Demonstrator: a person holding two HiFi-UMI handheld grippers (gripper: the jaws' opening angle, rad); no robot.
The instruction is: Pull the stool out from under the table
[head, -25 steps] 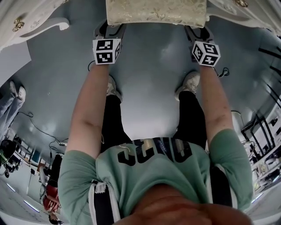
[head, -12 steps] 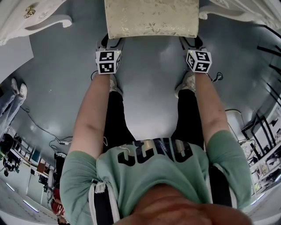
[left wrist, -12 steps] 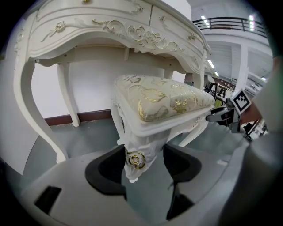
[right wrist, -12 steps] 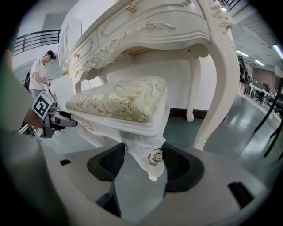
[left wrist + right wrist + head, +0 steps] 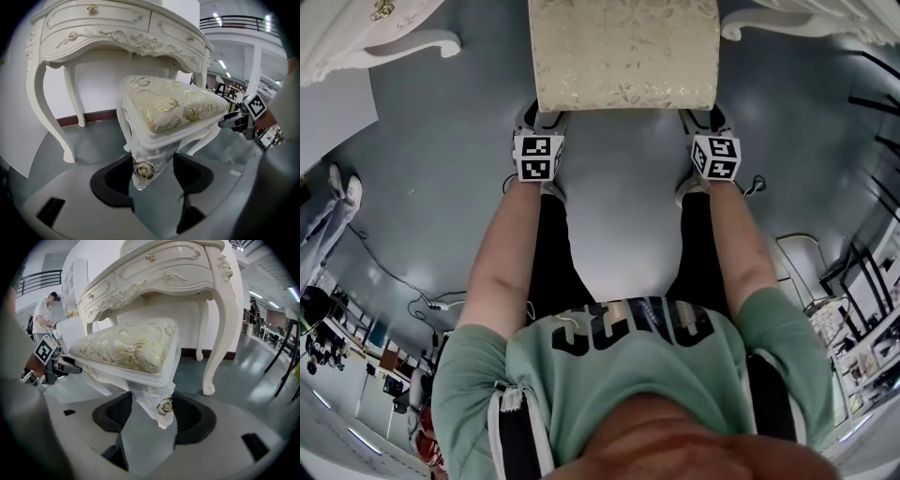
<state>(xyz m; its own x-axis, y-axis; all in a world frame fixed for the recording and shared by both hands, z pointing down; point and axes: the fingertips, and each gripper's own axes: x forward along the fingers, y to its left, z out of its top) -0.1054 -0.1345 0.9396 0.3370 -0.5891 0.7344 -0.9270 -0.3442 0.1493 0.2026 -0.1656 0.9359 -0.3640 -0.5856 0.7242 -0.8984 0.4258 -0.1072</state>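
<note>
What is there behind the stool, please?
Behind the stool stands the white table with carved drawers and curved legs, and behind that a white wall. The stool covers part of the floor under the table and of the wall's dark skirting.

Black lettering [image 5: 630,325] on the person's shirt [image 5: 619,384] cannot be read.

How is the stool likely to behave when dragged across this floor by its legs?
The stool looks like rigid carved wood, so it probably moves as one piece. On the smooth floor it should slide, though its slim curved legs might catch and tip it.
</note>
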